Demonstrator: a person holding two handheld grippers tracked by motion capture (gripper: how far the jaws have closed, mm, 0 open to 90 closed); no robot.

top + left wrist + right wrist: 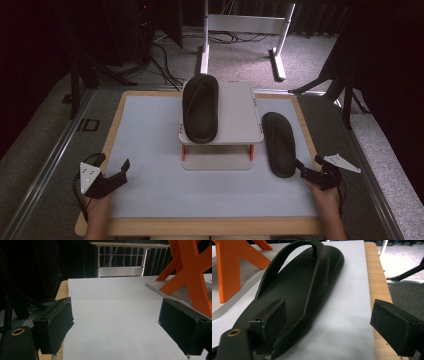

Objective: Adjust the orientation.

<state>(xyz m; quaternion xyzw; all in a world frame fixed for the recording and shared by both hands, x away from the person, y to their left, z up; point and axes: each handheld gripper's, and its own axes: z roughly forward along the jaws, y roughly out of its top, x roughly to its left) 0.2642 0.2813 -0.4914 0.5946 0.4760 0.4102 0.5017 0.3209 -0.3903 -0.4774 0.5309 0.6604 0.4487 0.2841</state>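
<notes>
Nearest, left: left tongs [125, 167], held in the person's left hand [97, 210] at the near left corner of the surface [150, 150]. Jaws stand wide apart with nothing between them; the left gripper view shows bare pale mat [112, 322] between the two black pads [58, 325]. Well apart from both sandals.

Nearest, right: right tongs [306, 169], held in the person's right hand [325, 200] near the right edge of the surface. Jaws stand wide open, gripping nothing. In the right gripper view one pad [274, 317] sits over the heel end of the sandal on the mat [297, 297], just beside or touching its rim; contact cannot be told. The other pad [392, 325] hangs out over the wooden border [374, 277], clear of the sandal.

Middle, right: sandal on the mat [279, 144], black, strap side up, lying flat lengthwise with its heel end toward the right tongs and its toe end pointing away. It lies just beside the right side of the small rack.

Middle, centre: small rack [240, 115], a pale two-level stand with orange legs [251, 151]; the legs show as orange crossed struts [190, 270] in the left gripper view.

Farther: sandal on the rack [200, 107], black, lying on the left half of the top shelf, its far end overhanging the back edge. Well apart from both tongs.

Farthest: white frame [240, 30] on the grey carpet beyond the surface.
</notes>
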